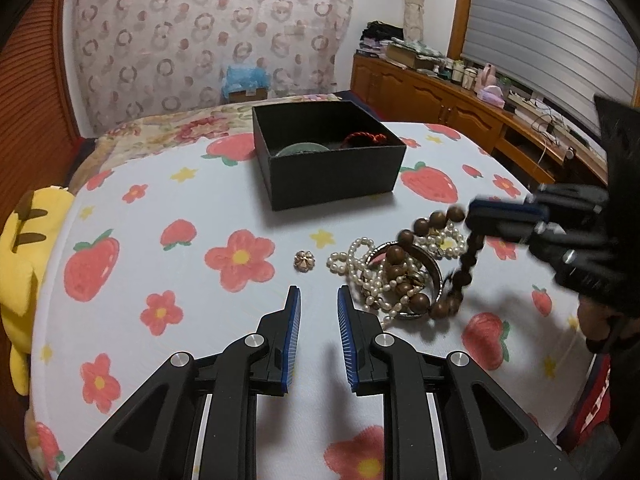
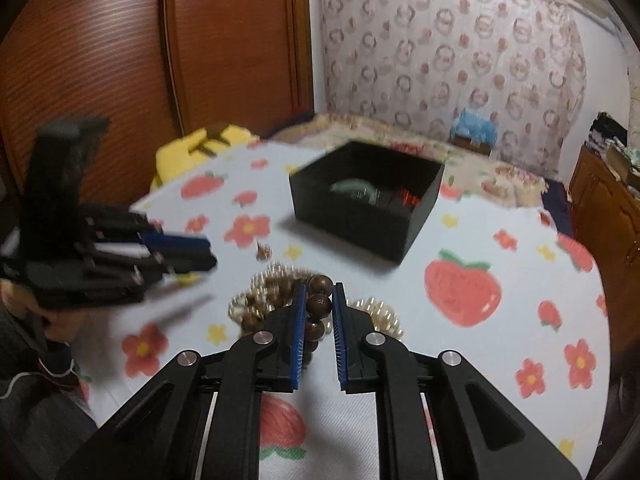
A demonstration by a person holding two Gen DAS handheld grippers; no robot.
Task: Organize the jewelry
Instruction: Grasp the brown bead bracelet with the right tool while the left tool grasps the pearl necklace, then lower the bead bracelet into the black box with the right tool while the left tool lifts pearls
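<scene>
A black open box [image 1: 332, 168] stands at the table's far middle, with a green bangle [image 1: 298, 149] and a red cord [image 1: 366, 138] inside; it also shows in the right wrist view [image 2: 360, 216]. My right gripper [image 2: 319, 286] is shut on a brown wooden bead string [image 2: 319, 304] and lifts it off a pile of pearl strands [image 1: 360, 264]. In the left wrist view the beads [image 1: 404, 256] hang from the right gripper [image 1: 470, 216]. A small gold brooch [image 1: 305, 260] lies left of the pile. My left gripper [image 1: 319, 290] is open and empty above the cloth in front of the brooch.
The table wears a white cloth with strawberries and flowers [image 1: 160, 240]. A yellow plush toy [image 1: 24, 248] sits at the left edge. A wooden sideboard with clutter [image 1: 460, 92] runs along the right wall. A metal bangle [image 1: 432, 276] lies in the pile.
</scene>
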